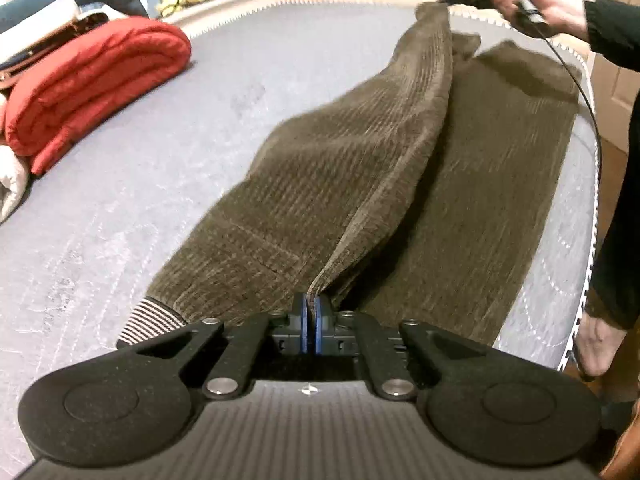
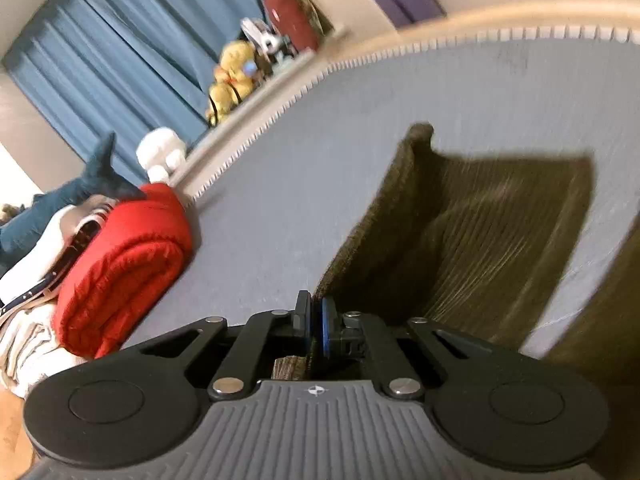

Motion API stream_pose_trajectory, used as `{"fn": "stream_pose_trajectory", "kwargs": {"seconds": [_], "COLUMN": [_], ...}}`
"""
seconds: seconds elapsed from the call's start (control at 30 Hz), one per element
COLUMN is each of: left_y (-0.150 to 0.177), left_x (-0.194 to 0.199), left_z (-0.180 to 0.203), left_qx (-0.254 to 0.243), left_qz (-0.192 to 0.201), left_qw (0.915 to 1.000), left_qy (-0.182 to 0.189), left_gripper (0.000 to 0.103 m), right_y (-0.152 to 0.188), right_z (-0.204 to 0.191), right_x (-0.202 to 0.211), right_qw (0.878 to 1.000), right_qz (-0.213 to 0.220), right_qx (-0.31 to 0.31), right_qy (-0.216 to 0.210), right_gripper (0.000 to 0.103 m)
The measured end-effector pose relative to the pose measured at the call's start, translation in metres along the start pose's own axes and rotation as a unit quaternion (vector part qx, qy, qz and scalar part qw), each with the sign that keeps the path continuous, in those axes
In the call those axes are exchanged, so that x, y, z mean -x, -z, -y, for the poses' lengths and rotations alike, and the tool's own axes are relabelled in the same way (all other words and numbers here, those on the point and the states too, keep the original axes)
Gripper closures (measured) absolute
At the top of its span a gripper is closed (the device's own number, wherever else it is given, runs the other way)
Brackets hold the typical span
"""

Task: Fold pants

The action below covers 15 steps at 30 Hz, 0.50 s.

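While pinched: pants [image 1: 340,168] in both grippers

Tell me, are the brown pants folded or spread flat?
Partly folded: one leg of the pants is lifted over the other.

The pants [image 1: 340,184] are made of olive-brown ribbed corduroy and are spread lengthwise over the grey bed cover [image 1: 120,216], toward its edge away from the red folded blanket. One leg lies flat on the cover. The other is lifted along its outer seam, so that a raised fold is formed over the flat leg. A striped lining is exposed at the waist end, nearest the left wrist camera. The far hem end is raised off the cover, though its exact shape is blurred, perhaps curled over.
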<state>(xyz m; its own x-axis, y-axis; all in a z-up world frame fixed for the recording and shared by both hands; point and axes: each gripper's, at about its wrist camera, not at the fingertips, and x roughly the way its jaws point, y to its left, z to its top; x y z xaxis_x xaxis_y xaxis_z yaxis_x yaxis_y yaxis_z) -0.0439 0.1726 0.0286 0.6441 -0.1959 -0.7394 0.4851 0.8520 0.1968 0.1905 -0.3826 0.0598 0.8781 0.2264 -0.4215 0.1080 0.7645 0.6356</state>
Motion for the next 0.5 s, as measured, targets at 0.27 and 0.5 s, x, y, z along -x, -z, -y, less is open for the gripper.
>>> {"fn": "stream_pose_trajectory", "kwargs": {"seconds": [0.27,0.5], "left_y": [0.028,0.025], "left_x": [0.041,0.059], "left_z": [-0.011,0.000], "left_qx": [0.029,0.032], "left_qz": [0.029,0.027], "left_qw": [0.9991,0.9985], "left_qy": [-0.004,0.036], "left_gripper": [0.100,0.086], "right_y": [0.029,0.063], "right_z": [0.010,0.078], "right_x": [0.155,0.188], "right_qw": [0.995,0.981], "right_qz": [-0.002,-0.039], "right_qx": [-0.043,-0.091], "right_qy": [0.092,0.168], "right_gripper": [0.099,0.096]}}
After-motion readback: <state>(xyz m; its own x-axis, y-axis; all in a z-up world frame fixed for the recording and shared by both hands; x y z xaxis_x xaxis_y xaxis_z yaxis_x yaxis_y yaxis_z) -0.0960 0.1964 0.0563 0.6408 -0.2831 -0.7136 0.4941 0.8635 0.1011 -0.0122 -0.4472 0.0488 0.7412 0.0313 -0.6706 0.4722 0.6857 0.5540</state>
